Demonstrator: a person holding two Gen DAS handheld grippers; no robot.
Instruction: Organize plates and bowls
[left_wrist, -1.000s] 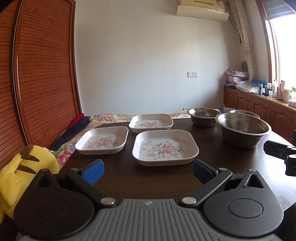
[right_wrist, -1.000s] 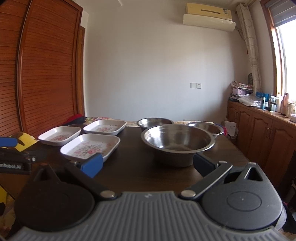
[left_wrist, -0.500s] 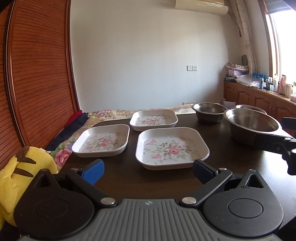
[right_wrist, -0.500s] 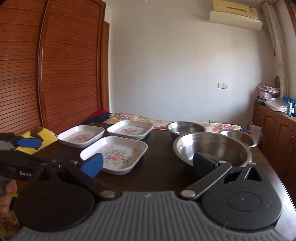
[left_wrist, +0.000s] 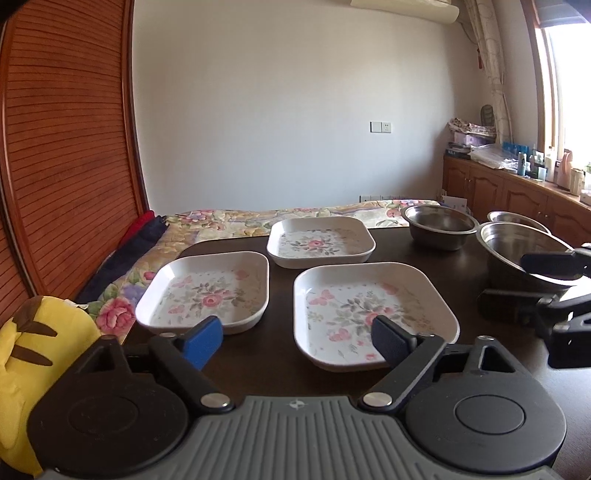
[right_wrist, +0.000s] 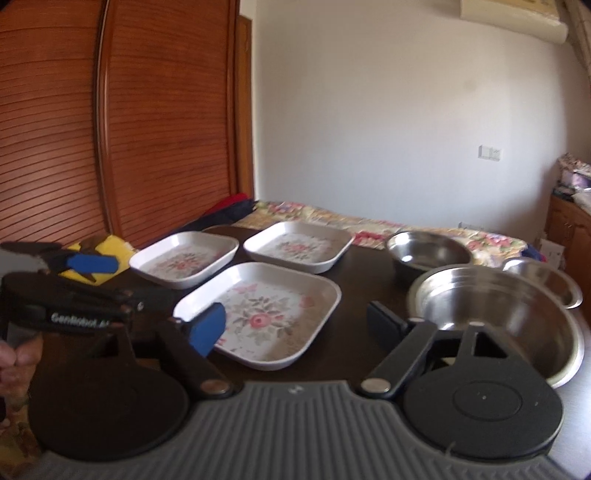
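Three white square floral plates lie on the dark table: a near one (left_wrist: 373, 314) (right_wrist: 269, 314), a left one (left_wrist: 207, 288) (right_wrist: 184, 264) and a far one (left_wrist: 319, 240) (right_wrist: 297, 245). To their right stand three steel bowls: a large one (left_wrist: 517, 251) (right_wrist: 495, 314), a mid one (left_wrist: 439, 227) (right_wrist: 424, 253) and a small one (left_wrist: 517, 218) (right_wrist: 543, 282). My left gripper (left_wrist: 297, 338) is open and empty, over the near plate's front edge. My right gripper (right_wrist: 295, 323) is open and empty, between the near plate and the large bowl.
A yellow plush toy (left_wrist: 33, 339) sits off the table's left edge. A floral-covered bed (left_wrist: 258, 218) lies behind the table, wooden slatted doors (left_wrist: 62, 147) to the left, cabinets (left_wrist: 517, 192) with bottles at the right. A hand (right_wrist: 14, 365) holds the left gripper.
Both grippers have moved forward and lower toward the table. The right gripper has swung left, so the plates now fill its view and the large bowl sits to its right.
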